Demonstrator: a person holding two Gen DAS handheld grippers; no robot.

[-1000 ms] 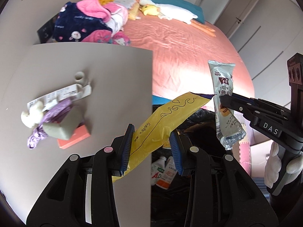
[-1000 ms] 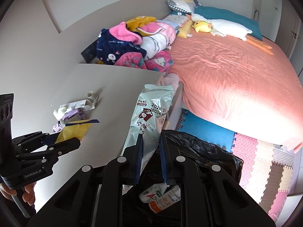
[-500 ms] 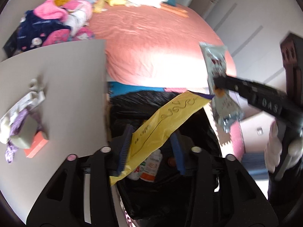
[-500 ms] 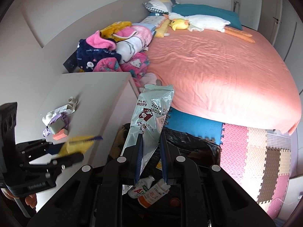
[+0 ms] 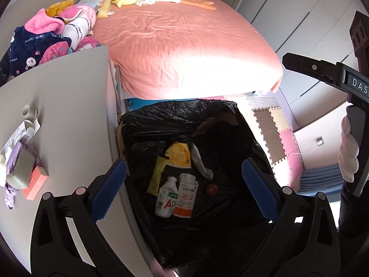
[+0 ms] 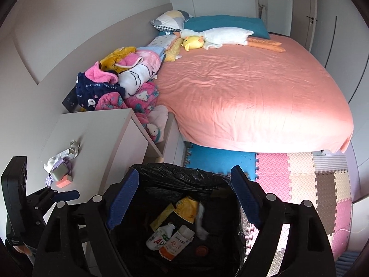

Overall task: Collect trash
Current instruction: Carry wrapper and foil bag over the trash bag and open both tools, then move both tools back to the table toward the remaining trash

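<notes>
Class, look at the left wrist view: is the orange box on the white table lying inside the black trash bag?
No: the orange box lies on the white table, beside the black trash bag, not in it.

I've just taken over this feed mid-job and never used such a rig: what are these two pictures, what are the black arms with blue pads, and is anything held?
Each picture comes from a camera on a handheld gripper, looking along its two fingers. A person holds one in each hand. The left gripper and right gripper both hang over a black trash bag; their jaws are opening with nothing between them. In the bag lie a yellow wrapper and bottles. More scraps remain on the white table.
</notes>
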